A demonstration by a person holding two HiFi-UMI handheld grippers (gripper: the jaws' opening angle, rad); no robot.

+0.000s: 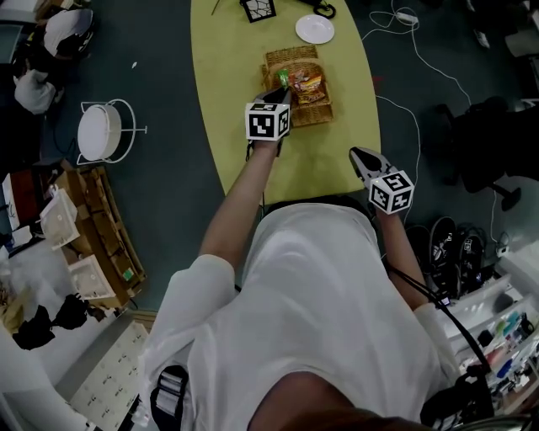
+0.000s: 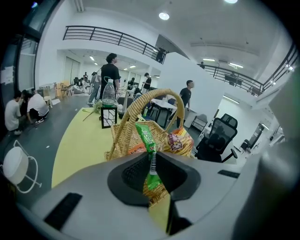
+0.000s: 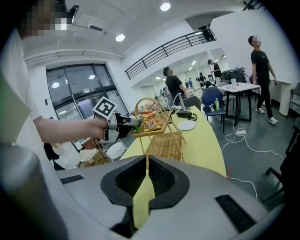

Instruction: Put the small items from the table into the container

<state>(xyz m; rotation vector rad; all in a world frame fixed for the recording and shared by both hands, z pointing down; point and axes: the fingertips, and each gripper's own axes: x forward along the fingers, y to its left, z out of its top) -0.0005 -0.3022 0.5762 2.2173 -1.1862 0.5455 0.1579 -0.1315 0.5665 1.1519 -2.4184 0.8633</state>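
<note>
A wicker basket (image 1: pixel 313 114) with a tall handle (image 2: pixel 136 108) stands in the middle of the yellow table (image 1: pixel 236 67). An orange snack packet (image 1: pixel 308 85) lies in it. My left gripper (image 1: pixel 280 91) is shut on a thin green packet (image 2: pixel 148 140), which it holds at the basket's near left rim. In the right gripper view that gripper (image 3: pixel 123 123) reaches the basket's upper tray (image 3: pixel 149 127) from the left. My right gripper (image 1: pixel 360 156) hovers at the table's near right edge, shut with nothing between its jaws.
A white plate (image 1: pixel 314 29) and a black lantern frame (image 1: pixel 258 8) sit at the table's far end, with a water bottle (image 2: pixel 108 93) behind the frame. A white round stand (image 1: pixel 101 132) is on the floor at left, cables (image 1: pixel 413 50) at right. Several people stand beyond.
</note>
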